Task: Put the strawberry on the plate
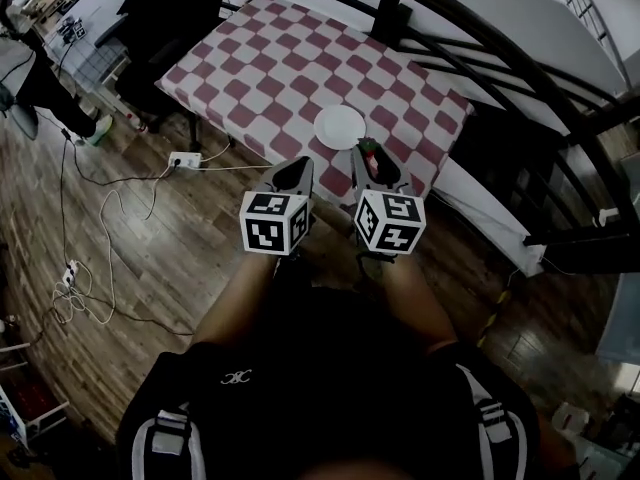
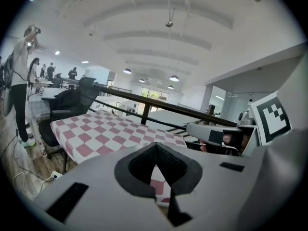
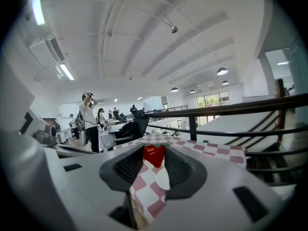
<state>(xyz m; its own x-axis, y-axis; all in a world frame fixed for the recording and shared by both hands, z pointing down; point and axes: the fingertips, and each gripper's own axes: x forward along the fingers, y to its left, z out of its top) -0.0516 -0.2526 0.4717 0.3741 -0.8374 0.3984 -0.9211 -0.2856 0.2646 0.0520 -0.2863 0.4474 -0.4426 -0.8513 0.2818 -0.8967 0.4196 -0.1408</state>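
A white plate [image 1: 340,126] lies on the red-and-white checkered table [image 1: 270,68], near its front edge. My right gripper [image 1: 373,164] is shut on a small red strawberry [image 1: 371,155] with a green top, held in the air just short of the table's front edge, right of the plate. In the right gripper view the strawberry [image 3: 154,154] sits pinched at the fingertips, with the plate [image 3: 164,177] showing below it. My left gripper [image 1: 296,170] hovers beside the right one, its tips [image 2: 155,147] touching and nothing between them.
A black railing [image 1: 480,38] runs behind and to the right of the table. A dark chair [image 1: 165,8] stands at the table's far left. A power strip [image 1: 185,159] and cables lie on the wooden floor at the left. People stand far off.
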